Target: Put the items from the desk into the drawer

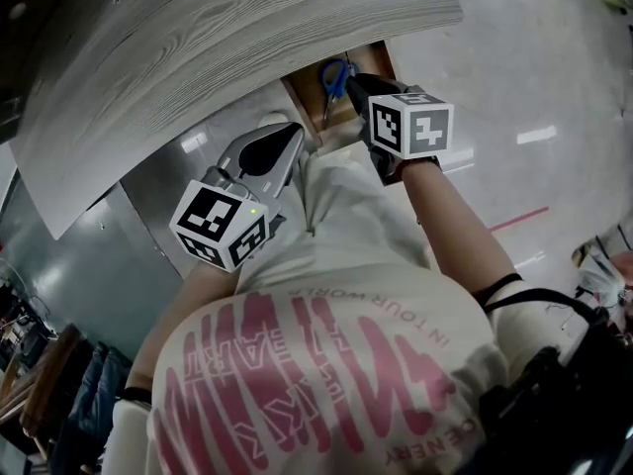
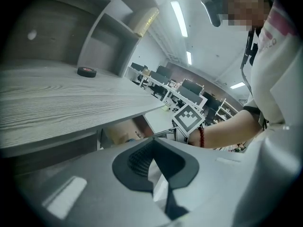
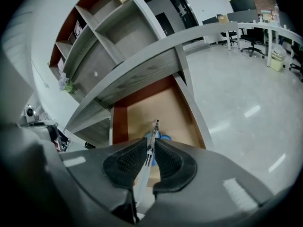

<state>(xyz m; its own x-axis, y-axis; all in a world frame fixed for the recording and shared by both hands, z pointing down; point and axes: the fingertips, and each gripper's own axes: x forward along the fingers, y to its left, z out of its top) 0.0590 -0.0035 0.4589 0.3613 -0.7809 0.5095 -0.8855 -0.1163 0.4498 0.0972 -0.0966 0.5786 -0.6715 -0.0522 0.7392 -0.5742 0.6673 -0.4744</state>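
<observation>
- Pen clamped between the jaws of the right gripper, tip pointing over the open drawer.
- Blue item lying inside that drawer.
- Jaws of the left gripper pressed together on nothing, near the desk edge.

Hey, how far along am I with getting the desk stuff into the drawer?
Done: a blue item already lies in the open drawer. In hand: the right claw grips a pen above that drawer. Left: a black tape roll sits on the desk; the left claw is shut and empty.
</observation>
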